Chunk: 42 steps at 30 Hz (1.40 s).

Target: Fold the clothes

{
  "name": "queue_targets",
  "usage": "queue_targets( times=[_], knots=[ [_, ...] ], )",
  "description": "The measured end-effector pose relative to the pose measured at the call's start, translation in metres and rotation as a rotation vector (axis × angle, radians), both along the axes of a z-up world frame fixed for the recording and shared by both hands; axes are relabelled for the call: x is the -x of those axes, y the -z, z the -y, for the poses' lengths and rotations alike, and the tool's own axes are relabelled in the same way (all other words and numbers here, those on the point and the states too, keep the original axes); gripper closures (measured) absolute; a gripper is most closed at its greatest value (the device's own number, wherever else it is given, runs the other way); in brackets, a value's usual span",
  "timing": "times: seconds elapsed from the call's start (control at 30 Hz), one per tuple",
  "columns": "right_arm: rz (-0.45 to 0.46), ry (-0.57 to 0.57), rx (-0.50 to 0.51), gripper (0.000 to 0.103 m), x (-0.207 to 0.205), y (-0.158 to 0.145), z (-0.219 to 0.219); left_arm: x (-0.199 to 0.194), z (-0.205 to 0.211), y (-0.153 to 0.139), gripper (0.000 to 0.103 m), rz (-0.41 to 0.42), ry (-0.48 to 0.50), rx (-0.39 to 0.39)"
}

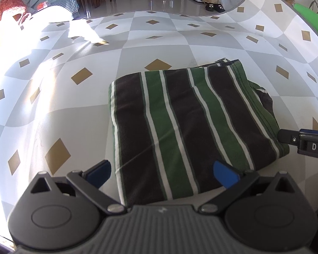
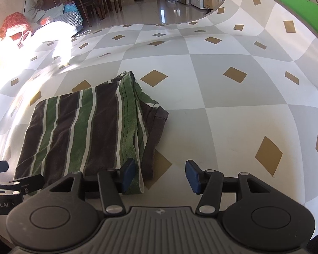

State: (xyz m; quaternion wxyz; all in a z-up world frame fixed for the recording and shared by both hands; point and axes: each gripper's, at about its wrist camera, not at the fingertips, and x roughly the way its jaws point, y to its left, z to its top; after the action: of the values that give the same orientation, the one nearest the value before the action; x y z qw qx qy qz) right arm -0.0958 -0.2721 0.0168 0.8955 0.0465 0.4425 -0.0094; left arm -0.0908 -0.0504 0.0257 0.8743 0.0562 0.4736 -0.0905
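A striped shirt [image 1: 186,127] lies folded into a rough square on a table [image 1: 74,110] covered with a white and grey checked cloth dotted with tan diamonds. The stripes are wide bands of dark brown and green, split by thin white lines, and they run away from the cameras. The top layer is fairly flat, with a faint diagonal crease across it. Along the right edge of the fold the layers are uneven: a green hem with dark stitching sits on top, and a dark brown piece of the shirt pokes out from beneath it.

The left gripper [image 1: 167,174] has its jaws wide apart, holding nothing. The near edge of the shirt sits right between the two blue pads, which stand over its near left and near right parts; whether they touch the fabric cannot be told.

The right gripper [image 2: 160,176] also has its jaws apart and empty. Its left pad is over the near right corner of the shirt [image 2: 84,131], at the green hem, while its right pad is above bare table [image 2: 233,122]. Most of the shirt lies ahead and to the left of these jaws.

Strong sunlight washes out the far left of the table.
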Motion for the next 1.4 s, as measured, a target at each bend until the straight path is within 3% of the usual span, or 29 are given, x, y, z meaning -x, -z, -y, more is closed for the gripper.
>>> queue_targets(
  times=[0.13, 0.47, 1.03, 1.4],
  knots=[
    [-0.005, 0.007, 0.028, 0.052, 0.004, 0.000, 0.002, 0.009, 0.009, 0.000, 0.000, 0.004, 0.025, -0.018],
    [-0.058, 0.036, -0.010, 0.052, 0.010, 0.004, 0.014, 0.017, 0.018, 0.006, 0.000, -0.017, 0.040, 0.002],
    [-0.032, 0.029, 0.048, 0.052, 0.016, 0.000, 0.022, 0.027, 0.043, 0.009, 0.000, -0.031, 0.075, 0.017],
    [-0.008, 0.043, -0.027, 0.051, 0.013, -0.002, 0.023, 0.027, 0.044, 0.002, 0.000, 0.019, 0.054, 0.002]
  ],
)
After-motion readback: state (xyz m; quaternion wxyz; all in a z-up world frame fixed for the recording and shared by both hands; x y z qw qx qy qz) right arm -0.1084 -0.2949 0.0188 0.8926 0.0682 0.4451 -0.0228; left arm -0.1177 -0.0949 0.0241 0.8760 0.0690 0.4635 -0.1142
